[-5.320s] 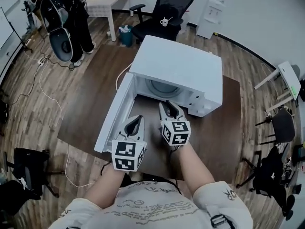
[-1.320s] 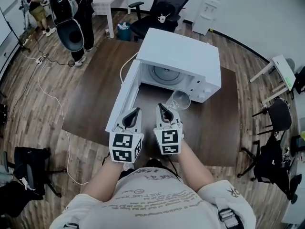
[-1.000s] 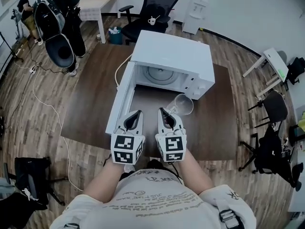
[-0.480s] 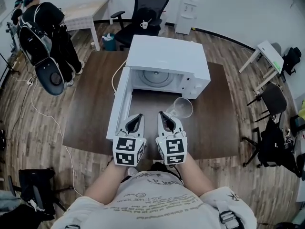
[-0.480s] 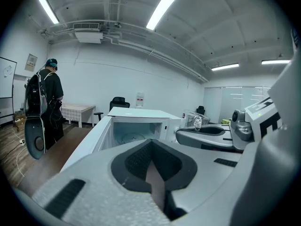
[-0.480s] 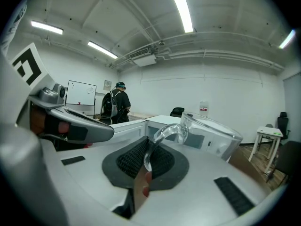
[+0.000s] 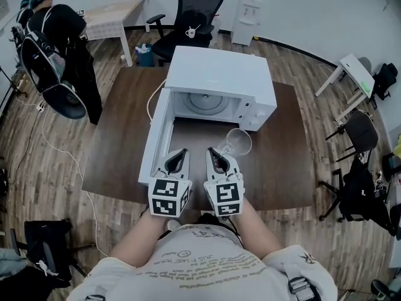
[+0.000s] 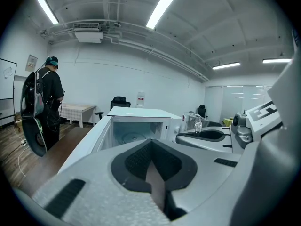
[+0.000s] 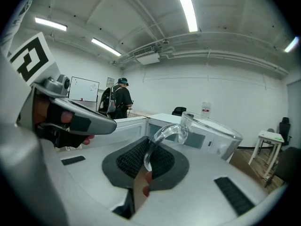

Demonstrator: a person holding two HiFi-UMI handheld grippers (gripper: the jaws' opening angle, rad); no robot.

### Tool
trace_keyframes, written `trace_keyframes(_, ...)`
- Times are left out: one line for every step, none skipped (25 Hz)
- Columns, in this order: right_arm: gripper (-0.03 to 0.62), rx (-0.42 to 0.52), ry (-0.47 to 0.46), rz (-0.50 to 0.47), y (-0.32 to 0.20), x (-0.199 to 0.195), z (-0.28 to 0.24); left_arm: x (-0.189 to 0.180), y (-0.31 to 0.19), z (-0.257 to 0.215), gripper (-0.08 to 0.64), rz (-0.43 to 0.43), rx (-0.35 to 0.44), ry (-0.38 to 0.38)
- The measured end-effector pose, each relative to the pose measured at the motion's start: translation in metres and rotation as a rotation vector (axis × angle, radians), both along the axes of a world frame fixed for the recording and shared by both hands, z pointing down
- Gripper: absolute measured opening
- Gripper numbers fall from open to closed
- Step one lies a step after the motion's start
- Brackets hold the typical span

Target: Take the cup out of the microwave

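Observation:
A clear glass cup hangs over the brown table, in front of the white microwave, whose chamber is empty apart from its turntable. My right gripper is shut on the cup's curved handle; the cup body sticks out to the right, beyond the jaws. My left gripper hovers beside it, next to the open door, with its jaws shut on nothing. In the left gripper view the cup shows above the right gripper.
The microwave door swings out to the left, right beside my left gripper. A person with a backpack stands at the back left near a desk. An office chair stands behind the table, and a cable lies on the floor.
Five seconds ago my right gripper was at the microwave's mouth; it has since drawn back towards me with the cup. Over the last second both grippers stayed nearly still.

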State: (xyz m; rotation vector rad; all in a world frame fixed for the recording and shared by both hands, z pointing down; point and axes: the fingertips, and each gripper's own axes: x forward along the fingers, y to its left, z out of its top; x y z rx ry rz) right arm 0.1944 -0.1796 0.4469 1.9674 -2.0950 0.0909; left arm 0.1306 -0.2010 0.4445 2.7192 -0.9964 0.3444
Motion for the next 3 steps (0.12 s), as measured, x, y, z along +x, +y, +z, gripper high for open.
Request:
trace_keyframes(0.018,-0.002,0.001,-0.002,-0.0005,0.0003,0.0006,0.0003,0.0000,0.0007,0.012,-0.001,-0.001,-0.001)
trace_keyframes(0.018,-0.003,0.002,-0.004,-0.0009,0.0007,0.0013,0.0007,-0.0001,0.0015,0.012,-0.001,-0.002,-0.003)
trace_keyframes(0.018,-0.005,0.002,-0.006,-0.0014,0.0012,0.0019,0.0012,-0.0001,0.0023,0.012,-0.002,-0.004,-0.004)
